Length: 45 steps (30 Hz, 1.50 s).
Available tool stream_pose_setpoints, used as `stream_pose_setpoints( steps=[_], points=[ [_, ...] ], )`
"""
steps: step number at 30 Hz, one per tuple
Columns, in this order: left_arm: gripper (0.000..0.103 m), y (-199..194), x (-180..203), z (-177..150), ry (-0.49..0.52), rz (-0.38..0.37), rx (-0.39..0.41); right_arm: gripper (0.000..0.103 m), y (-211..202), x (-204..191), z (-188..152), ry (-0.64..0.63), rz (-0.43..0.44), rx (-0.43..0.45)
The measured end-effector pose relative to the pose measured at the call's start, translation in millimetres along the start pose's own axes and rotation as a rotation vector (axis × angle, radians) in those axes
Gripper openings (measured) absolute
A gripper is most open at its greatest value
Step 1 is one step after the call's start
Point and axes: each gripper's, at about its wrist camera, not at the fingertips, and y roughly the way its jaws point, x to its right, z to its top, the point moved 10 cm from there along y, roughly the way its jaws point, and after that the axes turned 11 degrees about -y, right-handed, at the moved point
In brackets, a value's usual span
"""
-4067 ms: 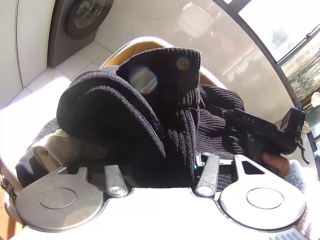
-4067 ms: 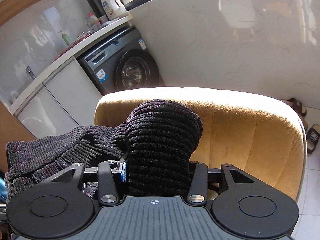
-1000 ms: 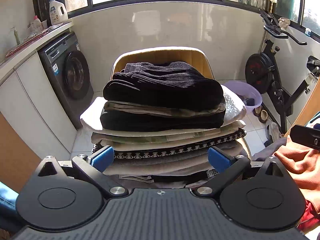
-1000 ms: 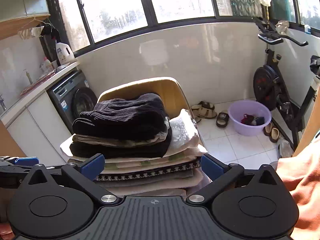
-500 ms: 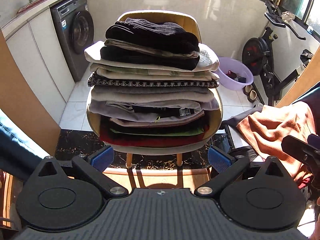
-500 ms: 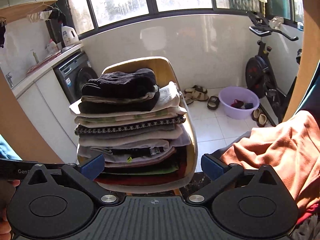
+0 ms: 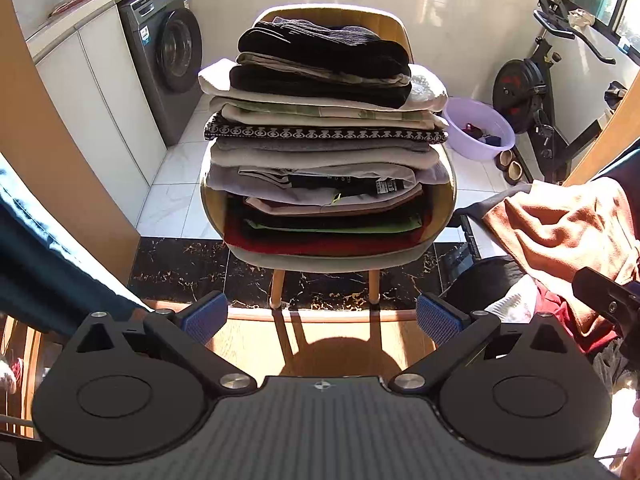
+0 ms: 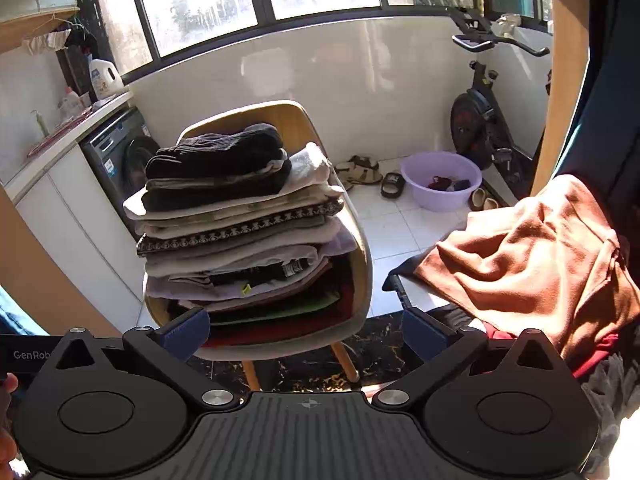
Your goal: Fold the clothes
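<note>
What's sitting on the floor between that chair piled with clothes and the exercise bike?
A purple basin holding a few small items, with sandals beside it on the tiles. The right wrist view shows it best.

A washing machine [image 7: 168, 54], a purple basin [image 8: 441, 179] — and an exercise bike [image 8: 486, 114] beside it.

My right gripper [image 8: 304, 326] is spread wide; the stack of folded clothes [image 8: 240, 232] sits ahead between its jaws, an orange garment [image 8: 532, 256] right of them.

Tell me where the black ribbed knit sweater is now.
The black ribbed knit sweater lies folded on top of the tall clothes stack on the wooden chair, centre in both views, right of the washing machine.
</note>
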Motion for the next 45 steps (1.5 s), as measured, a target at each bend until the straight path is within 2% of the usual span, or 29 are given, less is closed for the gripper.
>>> stream_pose_setpoints(
  steps=[6, 16, 21, 37, 45],
  points=[
    [0.103, 2, -14, -7, 0.026, -0.018, -0.033, 0.102, -5, -14, -3, 0.025, -0.061, 0.008],
    [0.103, 4, -24, -2, 0.088, -0.05, -0.038, 0.102, -15, -35, -9, 0.053, -0.119, 0.025],
    [0.103, 6, -28, 3, 0.114, -0.041, -0.032, 0.102, -16, -38, -15, 0.081, -0.139, 0.024],
    [0.103, 9, -63, 3, 0.085, 0.016, -0.052, 0.102, -2, -82, -20, 0.013, -0.104, -0.028],
    [0.103, 13, -70, -1, 0.064, 0.014, -0.077, 0.102, 2, -94, -21, -0.015, -0.082, -0.04]
  ],
)
